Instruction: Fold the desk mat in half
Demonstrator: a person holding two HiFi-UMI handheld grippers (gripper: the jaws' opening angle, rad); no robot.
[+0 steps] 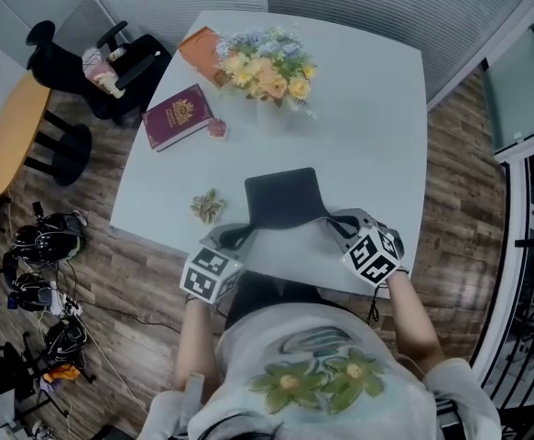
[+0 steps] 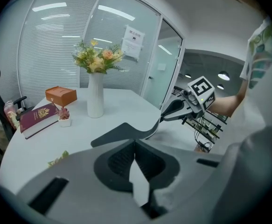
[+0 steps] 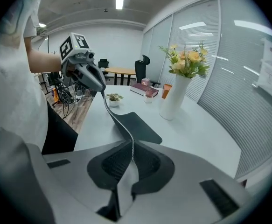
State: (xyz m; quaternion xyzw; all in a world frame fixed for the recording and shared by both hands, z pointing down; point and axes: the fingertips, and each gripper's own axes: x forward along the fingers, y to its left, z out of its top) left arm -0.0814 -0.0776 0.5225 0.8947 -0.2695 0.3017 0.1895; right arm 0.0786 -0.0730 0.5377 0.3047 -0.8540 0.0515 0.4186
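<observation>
Head view shows the desk mat lifted at the table's near edge; only the gripper views show the left gripper and right gripper each clamped on a corner.

readable text: none | notice up-right of vase: print too small | maroon book left of vase: gold print blurred
</observation>
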